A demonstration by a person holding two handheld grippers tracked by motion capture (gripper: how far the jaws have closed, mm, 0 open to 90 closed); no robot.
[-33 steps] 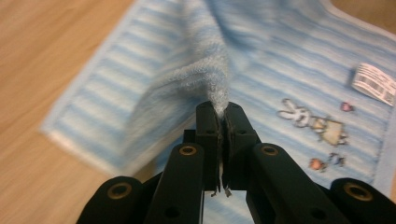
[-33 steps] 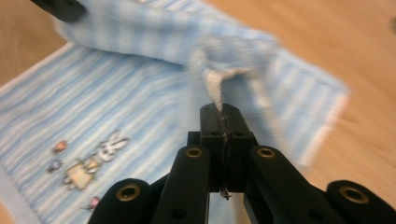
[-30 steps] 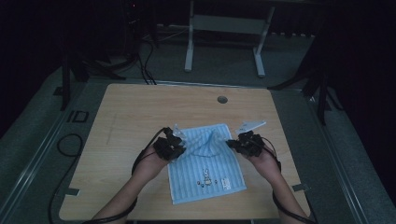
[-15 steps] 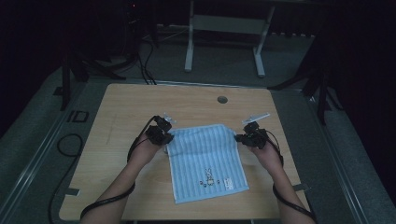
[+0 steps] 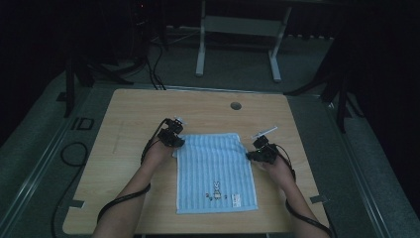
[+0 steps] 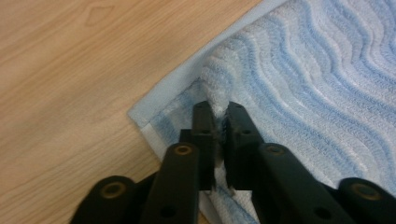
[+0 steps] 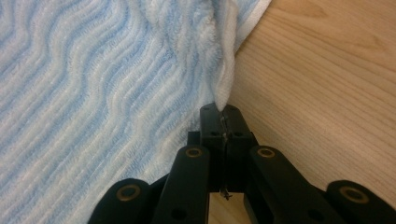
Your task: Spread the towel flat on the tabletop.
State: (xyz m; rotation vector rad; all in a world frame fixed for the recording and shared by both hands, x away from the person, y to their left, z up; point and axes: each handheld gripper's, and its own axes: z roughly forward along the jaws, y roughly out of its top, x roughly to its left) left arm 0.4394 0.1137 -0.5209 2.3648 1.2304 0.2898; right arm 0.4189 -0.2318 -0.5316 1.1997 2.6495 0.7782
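**Both grippers low at the towel's far corners**

The person's forearms come in from the near side of the towel (image 5: pixel 216 168) and angle outward to either flank of it. The left gripper (image 6: pixel 218 122) sits at the towel's far left corner; its jaws have just been opening, a small gap between them with a ridge of cloth still in it. The right gripper (image 7: pixel 223 122) sits at the far right corner, jaws pressed together on a pinched fold of the towel's edge.
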